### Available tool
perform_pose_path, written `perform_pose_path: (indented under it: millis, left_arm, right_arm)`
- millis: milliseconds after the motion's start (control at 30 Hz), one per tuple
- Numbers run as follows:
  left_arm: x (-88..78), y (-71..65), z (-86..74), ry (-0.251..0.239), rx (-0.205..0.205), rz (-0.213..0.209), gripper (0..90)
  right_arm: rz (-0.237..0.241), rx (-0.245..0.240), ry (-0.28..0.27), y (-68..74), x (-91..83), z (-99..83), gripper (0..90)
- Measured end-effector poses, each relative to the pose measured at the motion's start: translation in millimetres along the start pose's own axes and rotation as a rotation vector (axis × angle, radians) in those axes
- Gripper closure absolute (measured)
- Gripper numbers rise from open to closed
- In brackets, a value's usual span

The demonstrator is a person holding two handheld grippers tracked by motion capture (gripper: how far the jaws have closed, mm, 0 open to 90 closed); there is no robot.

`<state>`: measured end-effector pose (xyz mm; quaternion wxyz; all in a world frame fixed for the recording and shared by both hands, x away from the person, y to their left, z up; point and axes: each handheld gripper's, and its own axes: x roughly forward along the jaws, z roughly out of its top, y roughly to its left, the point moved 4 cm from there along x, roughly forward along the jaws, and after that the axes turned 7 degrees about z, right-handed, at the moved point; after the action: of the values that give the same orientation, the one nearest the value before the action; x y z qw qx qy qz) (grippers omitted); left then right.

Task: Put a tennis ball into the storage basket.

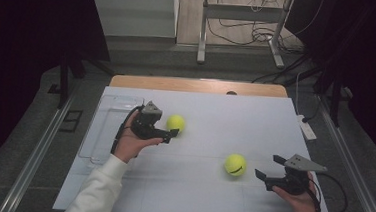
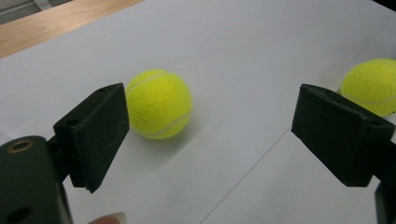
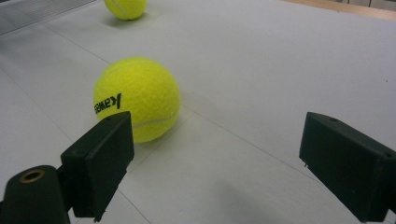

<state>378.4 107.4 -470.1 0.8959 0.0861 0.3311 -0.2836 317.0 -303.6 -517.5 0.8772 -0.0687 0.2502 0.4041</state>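
Two yellow tennis balls lie on a white sheet [image 1: 205, 192]. The far ball [image 1: 176, 122] [image 2: 159, 103] rests just ahead of my left gripper [image 1: 169, 126] [image 2: 210, 130], close to its left jaw; the jaws stand wide apart and hold nothing. The near ball [image 1: 235, 165] [image 3: 137, 99], with black lettering on it, sits a short way to the left of my right gripper [image 1: 269, 168] [image 3: 215, 158], which is also open and empty. Each gripper view shows the other ball farther off: the near ball [image 2: 371, 86] at the right edge, the far ball [image 3: 125, 8] at the top.
A clear plastic tray [image 1: 99, 132] lies at the sheet's left edge, beside the left hand. A white power strip [image 1: 306, 128] sits off the right edge. A bare wooden strip of table [image 1: 197, 85] runs along the back; metal stand legs [image 1: 200, 47] rise beyond it.
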Motion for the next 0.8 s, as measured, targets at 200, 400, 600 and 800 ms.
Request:
perform_pose_path:
  millis: [200,400,600,800]
  left_arm:
    - [11.3,-1.2,3.8,0.026,-0.013,-0.01,12.0]
    - [17.9,-2.5,9.8,0.041,-0.003,-0.009,11.8]
    - [21.8,-0.8,13.9,0.054,-0.004,-0.004,11.8]
    - [28.0,0.9,17.2,0.071,-0.007,0.002,11.4]
  right_arm:
    - [0.001,-0.002,0.005,0.4,-0.2,-0.7,10.4]
    - [0.002,-0.005,0.004,0.8,-0.1,-0.5,10.4]
    - [-0.001,-0.008,0.01,0.6,0.3,-0.8,10.4]
    - [0.0,-0.005,0.009,0.2,0.2,-1.1,10.4]
